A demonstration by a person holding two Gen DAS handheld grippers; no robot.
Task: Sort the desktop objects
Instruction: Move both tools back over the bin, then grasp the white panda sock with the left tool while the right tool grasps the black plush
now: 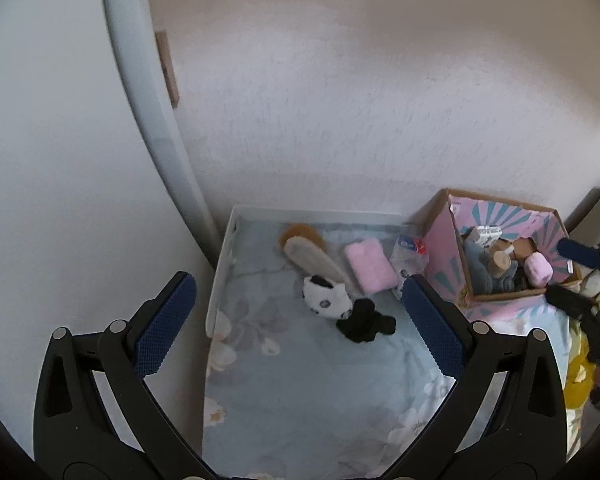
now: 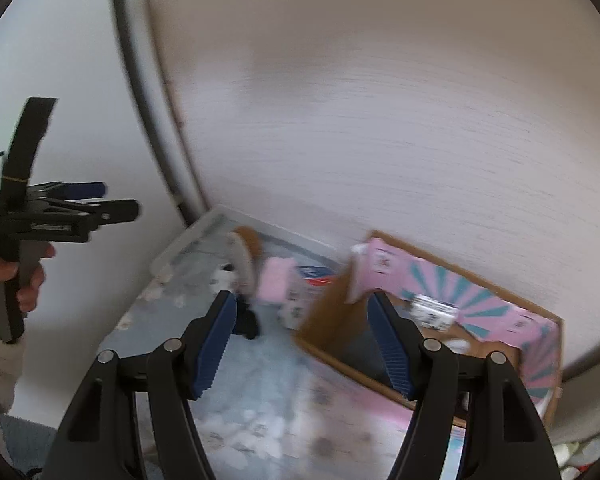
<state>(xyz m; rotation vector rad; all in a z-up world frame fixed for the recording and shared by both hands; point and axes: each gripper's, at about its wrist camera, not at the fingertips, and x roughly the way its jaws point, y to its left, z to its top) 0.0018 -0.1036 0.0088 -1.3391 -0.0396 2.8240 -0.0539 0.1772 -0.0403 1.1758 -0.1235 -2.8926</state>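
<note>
Both grippers hang spread and empty above the surface, which is covered in a pale blue floral cloth point(image 1: 320, 392). The left gripper point(image 1: 300, 328) looks down on the loose things: a black-and-white plush toy point(image 1: 326, 298) touching a crumpled black cloth point(image 1: 366, 322), a folded pink fluffy towel point(image 1: 370, 266) just beyond, a grey-soled brown slipper point(image 1: 308, 254) and a clear plastic packet point(image 1: 408, 254) beside the open pink cardboard box with teal rays point(image 1: 444, 264), which already holds several items. The right gripper point(image 2: 304, 344) sits near that box's front wall. Judging from this, the next pick is best made on the plush toy: descend straight, straddle its body clear of the black cloth, and close firmly since soft stuffing gives.
</note>
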